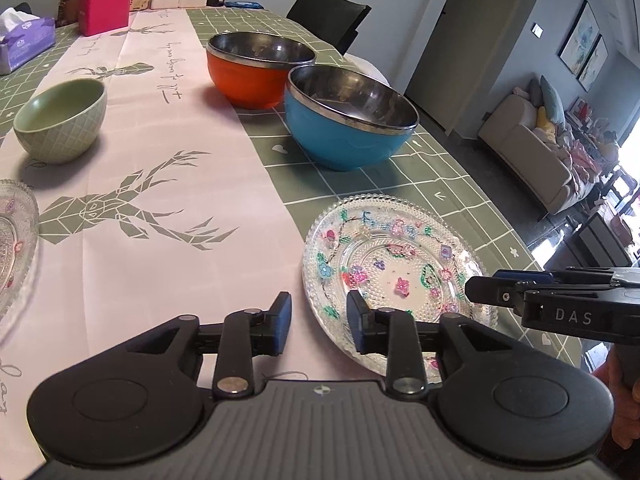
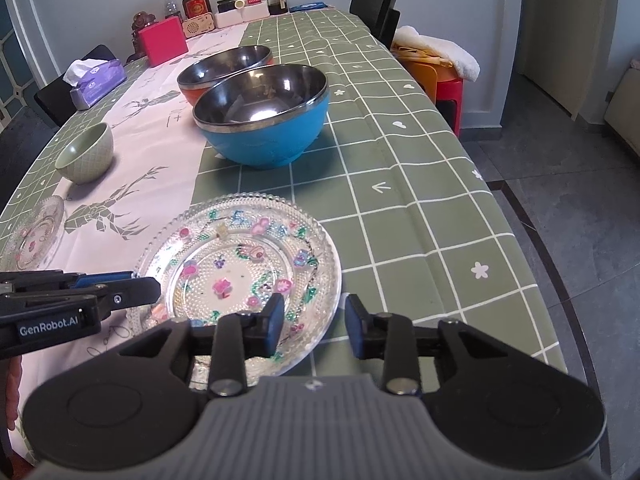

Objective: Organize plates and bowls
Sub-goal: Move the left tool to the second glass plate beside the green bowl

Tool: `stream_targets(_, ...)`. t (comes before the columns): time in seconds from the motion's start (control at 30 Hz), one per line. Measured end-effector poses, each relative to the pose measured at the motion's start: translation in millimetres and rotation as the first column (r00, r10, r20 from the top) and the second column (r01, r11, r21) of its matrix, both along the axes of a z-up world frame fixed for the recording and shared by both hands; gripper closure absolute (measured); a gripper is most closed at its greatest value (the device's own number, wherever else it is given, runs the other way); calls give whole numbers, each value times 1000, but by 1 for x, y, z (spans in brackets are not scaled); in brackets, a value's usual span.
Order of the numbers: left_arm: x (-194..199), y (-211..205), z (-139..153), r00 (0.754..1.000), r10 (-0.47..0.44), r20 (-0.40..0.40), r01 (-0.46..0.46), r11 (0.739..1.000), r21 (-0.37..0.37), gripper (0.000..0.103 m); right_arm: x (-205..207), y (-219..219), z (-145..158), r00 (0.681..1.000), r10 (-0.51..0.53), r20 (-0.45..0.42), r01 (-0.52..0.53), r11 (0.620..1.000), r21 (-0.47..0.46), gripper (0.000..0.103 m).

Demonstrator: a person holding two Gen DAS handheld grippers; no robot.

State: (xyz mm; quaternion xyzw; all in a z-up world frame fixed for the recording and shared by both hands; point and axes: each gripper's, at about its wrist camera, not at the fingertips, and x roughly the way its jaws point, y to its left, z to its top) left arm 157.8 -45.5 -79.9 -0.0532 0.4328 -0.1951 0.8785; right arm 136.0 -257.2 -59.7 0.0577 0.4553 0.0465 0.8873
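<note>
Here both tools stand partly apart, clamping nothing: left tool straddles the near-left rim of the glass plate, right tool its near-right rim.

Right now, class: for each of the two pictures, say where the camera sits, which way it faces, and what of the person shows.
Left wrist: on the left gripper, looking down along the table; right gripper enters at right, with a hand.
Right wrist: on the right gripper, over the floral glass plate; left gripper enters at left.
Shared: plate, blue bowl, orange bowl, green bowl.
</note>
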Motion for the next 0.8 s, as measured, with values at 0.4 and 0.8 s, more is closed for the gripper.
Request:
stream_targets(0.4, -11, 9, 15, 997, 22, 69, -23, 1000, 13, 61, -2, 8, 8, 998, 39, 50, -39, 999, 6, 47)
stream_targets(0.8, -23, 46, 34, 991, 69, 112, -83, 989, 122, 61, -4, 52, 16, 963, 242, 120, -253, 964, 85, 35)
